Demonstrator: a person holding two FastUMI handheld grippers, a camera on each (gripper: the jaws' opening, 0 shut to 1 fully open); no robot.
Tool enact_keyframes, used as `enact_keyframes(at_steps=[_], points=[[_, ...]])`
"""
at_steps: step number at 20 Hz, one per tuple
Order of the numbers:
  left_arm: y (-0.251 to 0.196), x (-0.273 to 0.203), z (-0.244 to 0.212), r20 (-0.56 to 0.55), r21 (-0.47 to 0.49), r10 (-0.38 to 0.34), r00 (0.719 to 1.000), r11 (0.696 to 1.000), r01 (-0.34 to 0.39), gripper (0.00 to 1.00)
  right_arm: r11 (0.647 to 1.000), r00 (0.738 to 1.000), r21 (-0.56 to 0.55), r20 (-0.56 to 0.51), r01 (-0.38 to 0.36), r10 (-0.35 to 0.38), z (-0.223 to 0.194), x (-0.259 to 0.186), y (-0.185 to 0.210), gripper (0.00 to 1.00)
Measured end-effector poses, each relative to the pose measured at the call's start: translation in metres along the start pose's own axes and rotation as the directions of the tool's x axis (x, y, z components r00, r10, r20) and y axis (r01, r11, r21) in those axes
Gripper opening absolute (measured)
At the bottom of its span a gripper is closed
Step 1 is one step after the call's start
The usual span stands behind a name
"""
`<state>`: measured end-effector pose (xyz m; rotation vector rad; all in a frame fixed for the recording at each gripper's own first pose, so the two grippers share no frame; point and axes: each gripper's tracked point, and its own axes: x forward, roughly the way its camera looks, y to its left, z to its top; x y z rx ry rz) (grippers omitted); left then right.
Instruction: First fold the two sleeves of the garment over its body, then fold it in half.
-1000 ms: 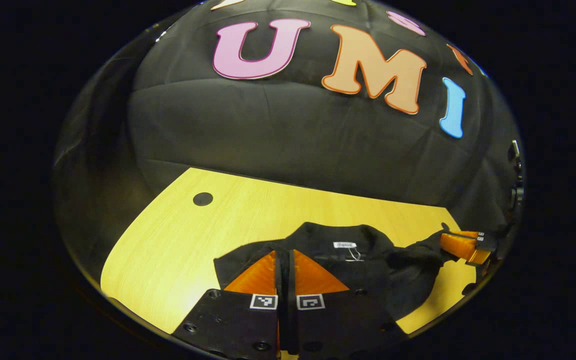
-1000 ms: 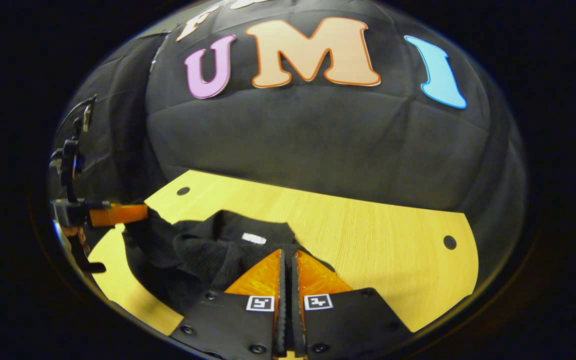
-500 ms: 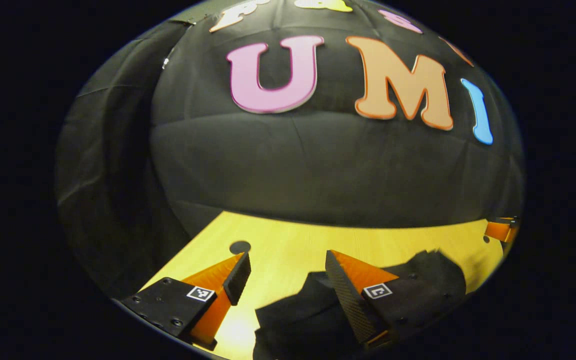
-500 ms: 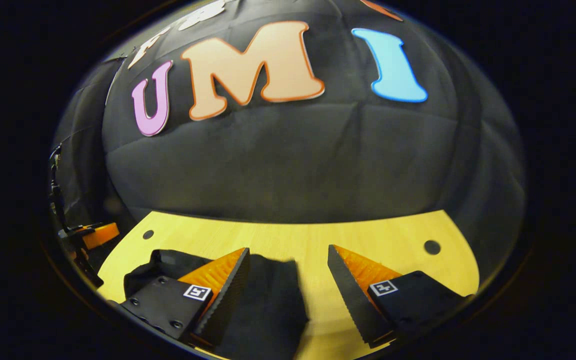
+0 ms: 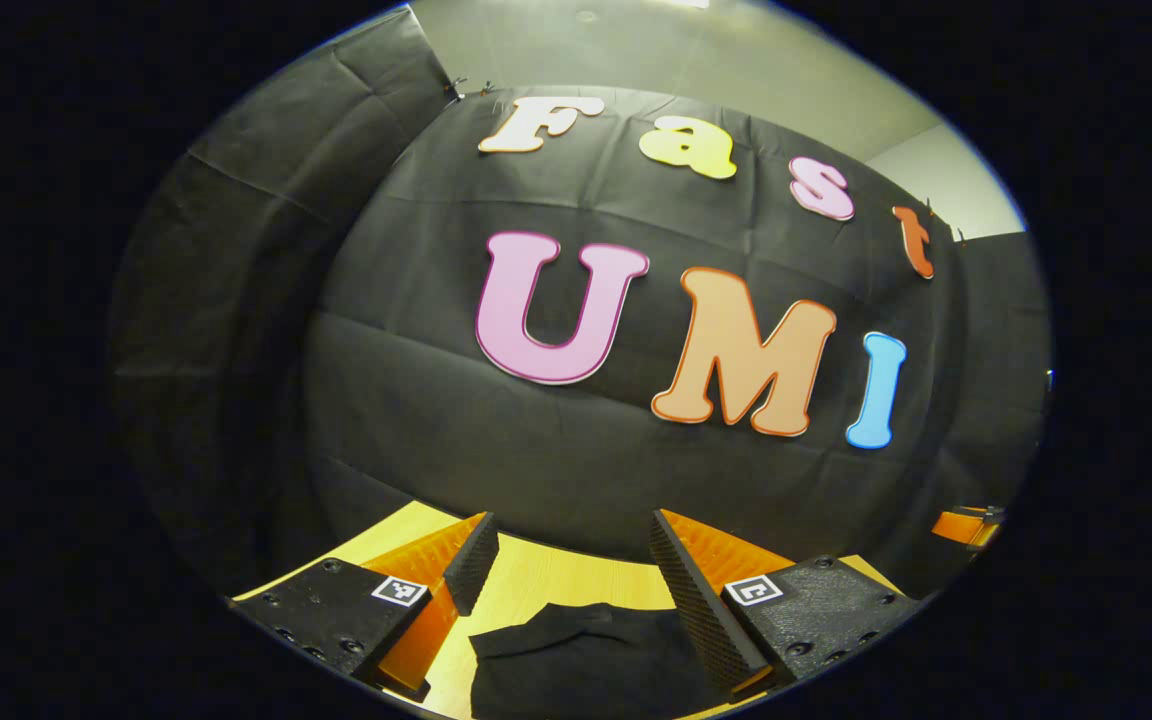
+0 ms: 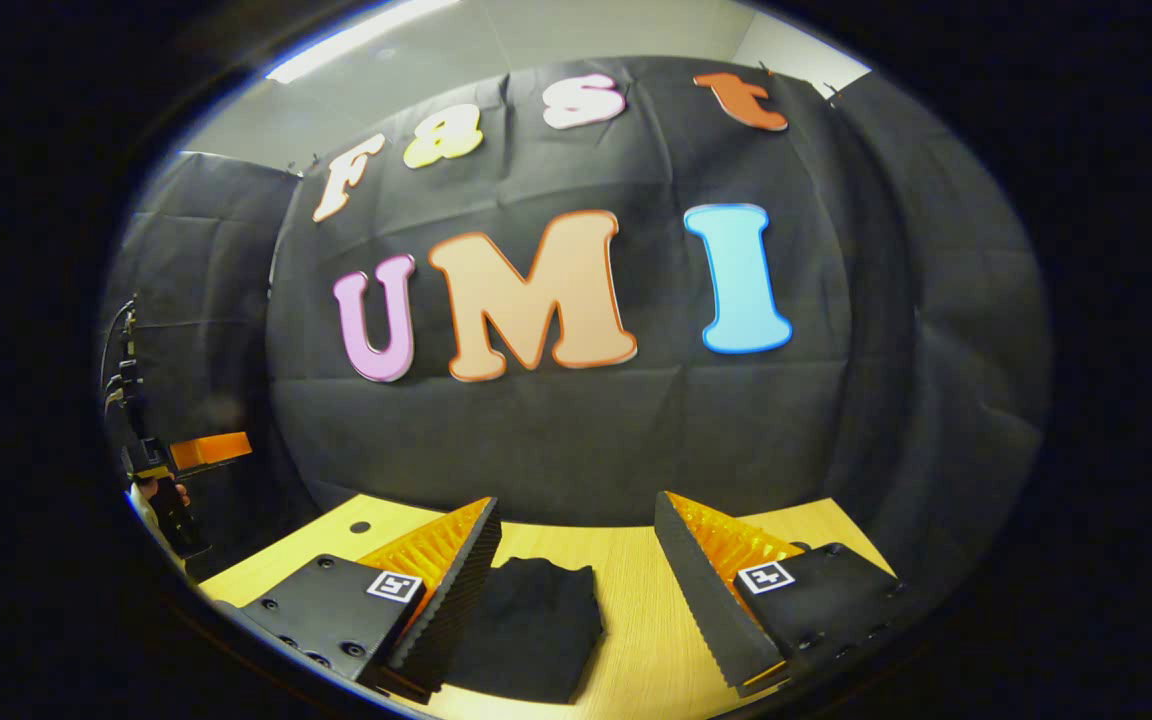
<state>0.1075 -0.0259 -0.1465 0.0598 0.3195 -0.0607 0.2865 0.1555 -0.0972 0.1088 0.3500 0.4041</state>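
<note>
The black garment (image 5: 586, 665) lies folded into a small flat stack on the wooden table (image 5: 546, 582). In the left gripper view my left gripper (image 5: 566, 545) is open above and behind it, with nothing between its fingers. In the right gripper view the same garment (image 6: 526, 630) sits low between the fingers, nearer the left one, and my right gripper (image 6: 576, 520) is open and lifted clear of it. The left gripper (image 6: 198, 450) also shows far off at the left edge of the right gripper view, held in a hand (image 6: 151, 495). The right gripper (image 5: 966, 525) peeks in at the right edge of the left gripper view.
The black cloth wall (image 6: 576, 430) rises right behind the table's far edge. A small round hole (image 6: 360, 526) marks the tabletop at the back left. Bare wood (image 6: 646, 640) lies to the right of the garment.
Both grippers went from shut on the garment to open, letting it drop folded on the table. Since then both have lifted and tilted upward, so the table sits lower in each view.
</note>
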Motion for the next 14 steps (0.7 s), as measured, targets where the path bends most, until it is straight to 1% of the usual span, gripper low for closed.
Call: enact_keyframes(at_steps=[1, 2, 4, 5, 6, 7, 8, 10, 11, 12, 13, 14], points=[[0.001, -0.016, 0.01, 0.022, 0.014, 0.007, 1.0, 1.0, -0.007, 0.92, 1.0, 0.998, 0.011, 0.058, -0.026, 0.026, 0.01, -0.017, 0.01, 0.98], [0.001, -0.03, 0.017, 0.037, 0.025, 0.015, 0.999, 1.0, -0.016, 0.92, 0.998, 0.991, 0.024, 0.123, -0.056, 0.052, 0.02, -0.035, 0.019, 0.96], [-0.007, -0.056, 0.022, 0.052, 0.053, 0.038, 0.998, 0.998, -0.04, 0.92, 0.995, 0.979, 0.055, 0.192, -0.08, 0.068, 0.026, -0.07, 0.027, 0.97], [-0.004, -0.07, 0.022, 0.061, 0.076, 0.065, 0.996, 0.995, -0.07, 0.92, 0.995, 0.976, 0.066, 0.211, -0.076, 0.061, 0.024, -0.085, 0.028, 0.97], [-0.002, -0.086, 0.02, 0.067, 0.099, 0.089, 0.994, 0.99, -0.095, 0.92, 0.995, 0.974, 0.07, 0.222, -0.065, 0.048, 0.023, -0.1, 0.026, 0.94], [-0.002, -0.103, 0.013, 0.061, 0.119, 0.107, 0.992, 0.986, -0.113, 0.92, 0.996, 0.972, 0.065, 0.233, -0.053, 0.037, 0.023, -0.113, 0.026, 0.97], [-0.004, -0.117, 0.004, 0.05, 0.132, 0.118, 0.992, 0.983, -0.124, 0.93, 0.998, 0.967, 0.055, 0.252, -0.042, 0.027, 0.025, -0.125, 0.025, 0.97], [-0.011, -0.137, -0.011, 0.016, 0.119, 0.134, 0.991, 0.984, -0.135, 0.92, 0.999, 0.955, 0.03, 0.296, -0.039, 0.029, 0.028, -0.148, 0.027, 0.97], [-0.017, -0.143, -0.015, 0.012, 0.099, 0.134, 0.991, 0.986, -0.134, 0.93, 0.999, 0.95, 0.025, 0.311, -0.037, 0.028, 0.026, -0.155, 0.027, 0.94], [-0.023, -0.144, -0.018, 0.009, 0.075, 0.129, 0.992, 0.989, -0.129, 0.93, 0.999, 0.95, 0.024, 0.312, -0.034, 0.025, 0.023, -0.161, 0.026, 0.97], [-0.029, -0.141, -0.023, 0.006, 0.052, 0.122, 0.992, 0.991, -0.123, 0.93, 0.999, 0.953, 0.025, 0.303, -0.034, 0.025, 0.018, -0.163, 0.027, 0.94], [-0.036, -0.134, -0.025, 0.006, 0.033, 0.108, 0.994, 0.994, -0.108, 0.93, 0.999, 0.958, 0.022, 0.284, -0.034, 0.026, 0.013, -0.164, 0.026, 0.97]])
